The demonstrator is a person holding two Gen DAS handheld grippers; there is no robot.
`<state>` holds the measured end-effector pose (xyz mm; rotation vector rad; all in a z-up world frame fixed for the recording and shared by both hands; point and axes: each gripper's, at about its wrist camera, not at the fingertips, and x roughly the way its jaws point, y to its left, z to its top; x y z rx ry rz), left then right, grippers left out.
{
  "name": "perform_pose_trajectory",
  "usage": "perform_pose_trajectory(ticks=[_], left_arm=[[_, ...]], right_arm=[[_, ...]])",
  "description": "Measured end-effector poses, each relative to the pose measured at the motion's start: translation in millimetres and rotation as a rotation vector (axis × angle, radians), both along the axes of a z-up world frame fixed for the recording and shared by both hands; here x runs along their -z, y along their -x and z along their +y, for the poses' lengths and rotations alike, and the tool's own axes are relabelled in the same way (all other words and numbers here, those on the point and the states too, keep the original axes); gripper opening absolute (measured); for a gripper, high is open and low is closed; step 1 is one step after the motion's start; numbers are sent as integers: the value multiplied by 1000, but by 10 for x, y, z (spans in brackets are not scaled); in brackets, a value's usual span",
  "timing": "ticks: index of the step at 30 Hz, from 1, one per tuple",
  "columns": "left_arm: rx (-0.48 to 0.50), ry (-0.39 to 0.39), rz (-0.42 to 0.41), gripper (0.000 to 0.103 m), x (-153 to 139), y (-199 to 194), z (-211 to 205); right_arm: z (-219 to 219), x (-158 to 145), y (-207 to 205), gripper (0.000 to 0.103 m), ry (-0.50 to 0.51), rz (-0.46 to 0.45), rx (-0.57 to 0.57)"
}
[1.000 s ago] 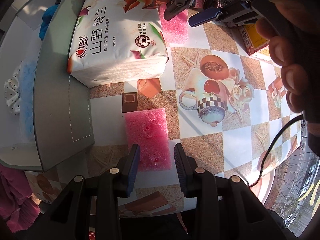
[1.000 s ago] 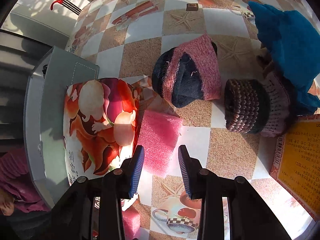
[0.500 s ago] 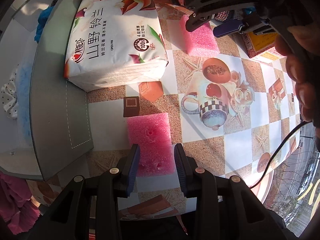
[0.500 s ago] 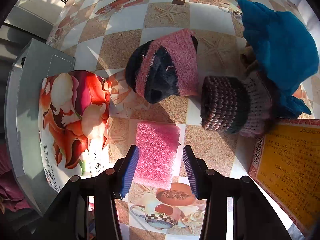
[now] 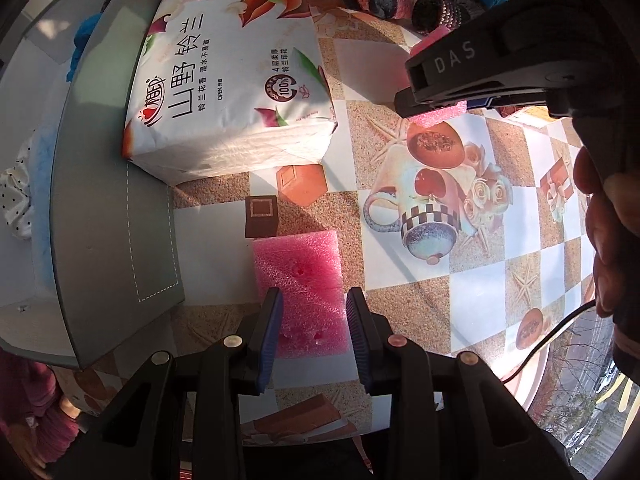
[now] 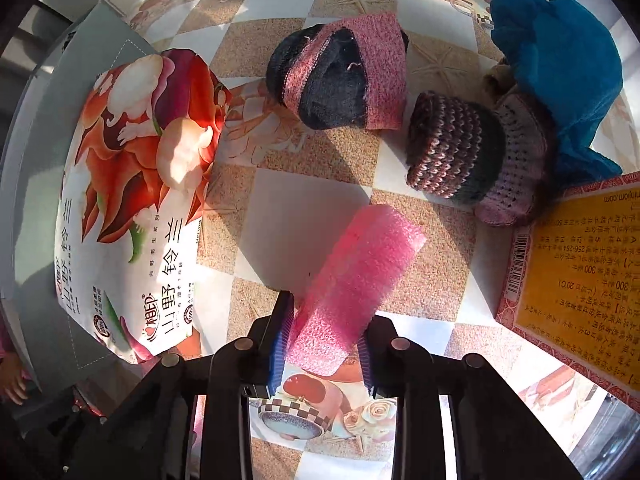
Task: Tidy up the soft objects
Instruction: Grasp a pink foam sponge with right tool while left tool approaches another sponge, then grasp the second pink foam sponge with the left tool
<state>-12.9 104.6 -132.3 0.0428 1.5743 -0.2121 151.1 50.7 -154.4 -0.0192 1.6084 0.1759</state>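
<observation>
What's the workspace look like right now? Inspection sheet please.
Surface: table under a checkered printed cloth.
Job's things: two pink foam pieces; tissue pack; knit pieces; blue cloth.
Clutter: yellow box, grey board.
Grippers: left gripper closing, foam flat between fingers; right gripper closing on tilted foam.
Cables: black cable at table edge.
Surroundings: person's hand.
</observation>
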Motion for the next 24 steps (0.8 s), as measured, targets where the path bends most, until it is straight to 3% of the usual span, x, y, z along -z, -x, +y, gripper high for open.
perform_pose_trajectory(ticks=[2, 3, 8, 16, 20, 24], left_arm=[[-7, 33, 10, 18, -30, -14, 52], [-4, 41, 16, 0, -44, -25, 77], [11, 96, 4, 0, -200, -30, 93], [7, 192, 12, 0, -362, -126, 97], [83, 125, 20, 0, -362, -127, -26], [155, 75, 24, 1, -313, -54, -92]], right_arm=[[-128, -76, 156, 29, -7, -5, 7], [-177, -114, 224, 29, -16, -10, 13], [-659, -381, 696, 29, -154, -53, 155], [-1235, -567, 1288, 29, -133, -91, 229], [-1458, -622, 1548, 29, -109, -98, 241], [-1753, -614, 1834, 29, -81, -44, 270]])
